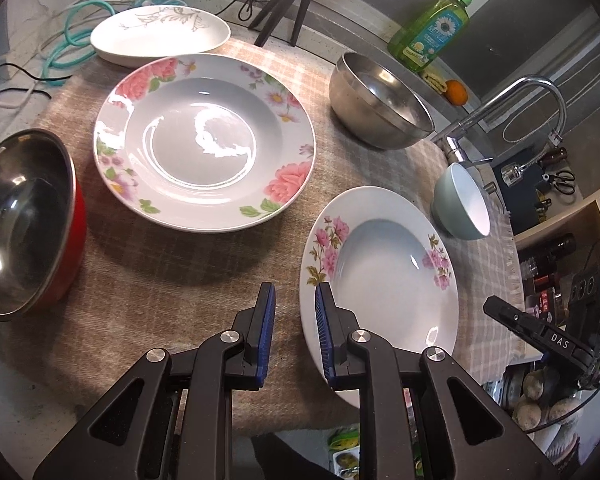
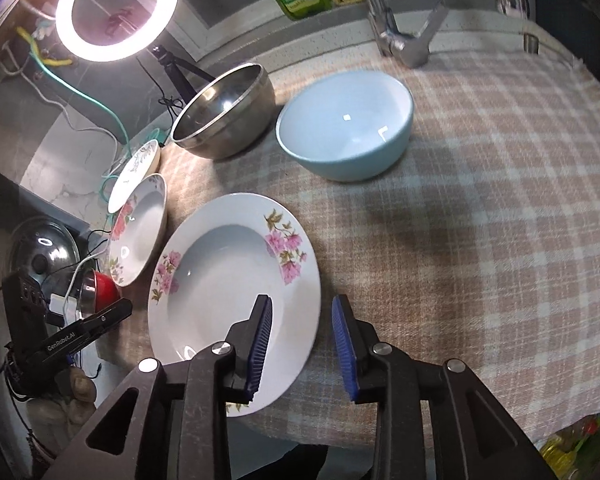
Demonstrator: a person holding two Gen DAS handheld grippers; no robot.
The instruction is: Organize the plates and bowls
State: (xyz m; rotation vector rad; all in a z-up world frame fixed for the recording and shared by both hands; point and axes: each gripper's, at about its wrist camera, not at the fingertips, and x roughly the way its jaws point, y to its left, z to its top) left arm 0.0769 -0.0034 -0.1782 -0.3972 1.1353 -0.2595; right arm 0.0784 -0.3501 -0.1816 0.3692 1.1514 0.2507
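Checked cloth (image 1: 172,280): beige and white, spread over the counter, all the dishes sitting on it.
Left view, left gripper (image 1: 295,334): low over the cloth, blue-padded fingers apart, nothing between them; its right finger hangs over the near rim of the pink-flower plate (image 1: 384,276).
Left view, big plate (image 1: 204,142): rose-rimmed, flat on the cloth, centre stage, well clear of the gripper.
Left view, far plate (image 1: 160,36): white with a grey leaf print, just behind the big plate, partly off the cloth.
Left view, bowls: steel bowl (image 1: 380,104) back right, pale blue bowl (image 1: 462,204) just right of the pink-flower plate, red bowl (image 1: 28,224) at the left edge.
Left view, extras: soap bottle (image 1: 432,32) and faucet (image 1: 512,108) behind.
Right view, right gripper (image 2: 302,340): fingers wide apart, empty; left finger over the plate's near rim (image 2: 236,300), right finger over bare cloth.
Right view, bowls: blue one (image 2: 346,126) and steel one (image 2: 224,112) side by side beyond the plate, close together.
Right view, left side: the rose plate (image 2: 138,230) and leaf-print plate (image 2: 134,176) overlapping in line, red bowl (image 2: 100,286) nearer.
Right view, ring light (image 2: 116,8): glowing, top left.
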